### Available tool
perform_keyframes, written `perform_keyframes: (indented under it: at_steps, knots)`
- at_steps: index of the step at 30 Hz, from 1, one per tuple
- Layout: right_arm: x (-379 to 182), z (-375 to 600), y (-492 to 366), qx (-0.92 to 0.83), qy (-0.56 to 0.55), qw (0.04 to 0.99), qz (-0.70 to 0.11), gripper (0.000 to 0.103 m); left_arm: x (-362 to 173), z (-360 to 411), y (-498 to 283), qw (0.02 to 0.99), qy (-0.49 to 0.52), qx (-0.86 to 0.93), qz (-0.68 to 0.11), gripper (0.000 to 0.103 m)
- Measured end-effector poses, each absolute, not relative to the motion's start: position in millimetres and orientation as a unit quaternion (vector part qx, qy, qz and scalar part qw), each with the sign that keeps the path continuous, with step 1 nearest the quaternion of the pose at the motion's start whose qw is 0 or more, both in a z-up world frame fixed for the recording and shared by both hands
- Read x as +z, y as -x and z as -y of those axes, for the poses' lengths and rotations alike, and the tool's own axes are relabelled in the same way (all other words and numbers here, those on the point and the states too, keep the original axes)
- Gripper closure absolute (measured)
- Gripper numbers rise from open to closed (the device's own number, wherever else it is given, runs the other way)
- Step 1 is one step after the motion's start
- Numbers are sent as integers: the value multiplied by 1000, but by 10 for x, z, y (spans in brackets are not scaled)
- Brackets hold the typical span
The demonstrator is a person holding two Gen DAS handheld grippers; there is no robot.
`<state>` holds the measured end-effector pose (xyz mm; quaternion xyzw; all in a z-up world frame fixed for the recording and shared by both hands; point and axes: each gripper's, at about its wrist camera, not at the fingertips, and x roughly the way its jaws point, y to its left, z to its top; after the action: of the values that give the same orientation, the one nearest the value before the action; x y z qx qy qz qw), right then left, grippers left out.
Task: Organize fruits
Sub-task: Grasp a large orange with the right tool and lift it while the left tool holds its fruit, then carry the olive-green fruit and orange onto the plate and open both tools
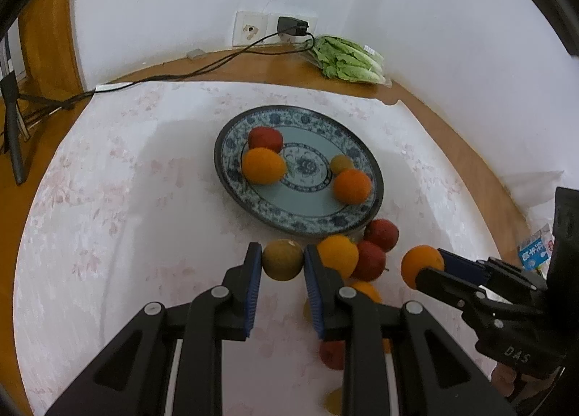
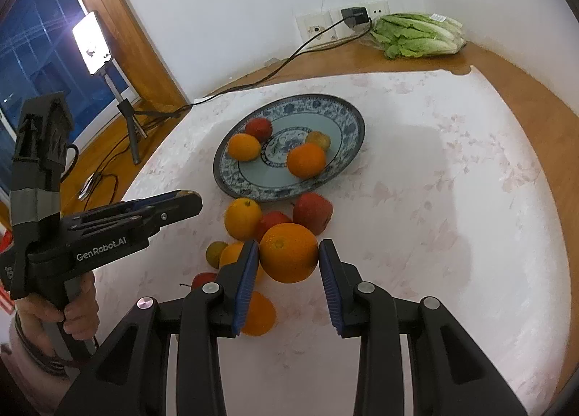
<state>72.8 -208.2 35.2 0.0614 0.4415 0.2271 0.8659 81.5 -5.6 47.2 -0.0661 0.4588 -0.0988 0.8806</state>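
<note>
A blue-and-white patterned plate (image 1: 347,209) (image 2: 347,108) sits on the white cloth and holds two oranges, a red apple and a small yellow-green fruit. My left gripper (image 1: 282,264) is shut on a greenish-brown round fruit (image 1: 283,259), just in front of the plate. My right gripper (image 2: 288,258) is shut on an orange (image 2: 288,253), held above a pile of loose fruit; it also shows in the left wrist view (image 1: 421,265). The pile (image 2: 275,220) of oranges and red apples lies on the cloth in front of the plate.
A bag of lettuce (image 1: 347,59) (image 2: 419,34) lies at the table's far edge by a wall socket with a plugged charger (image 1: 291,26). Its cable runs left off the table. A lit phone on a tripod (image 2: 94,43) stands left of the table.
</note>
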Motion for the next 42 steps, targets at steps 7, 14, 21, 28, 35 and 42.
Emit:
perform_keyframes:
  at_steps: [7,14,21,28,35,42]
  knots:
    - [431,2115,-823,223,-52,871,-435,68,483,88,-946,882,62,-96,-457,78]
    - [503,2113,-934,217,-34,876,-429,68,460,109,-1090,884,56,-92,-456,78]
    - [533,2115,-1091,210,-27,879,-428,67,387,149,-1228,883,50,-90,-459,78]
    - [522,2146,-1253,205,-32,880,-428,67,319,177,-1324,882,42,-88,-461,78]
    - [455,2115,-1437,203,-33,878,-432,68,249,204,-1396,881,40,-84,-465,78]
    - [409,2017,-1558,202,-17,882,-425,68,189,206,-1448,880,40,-80,-466,78]
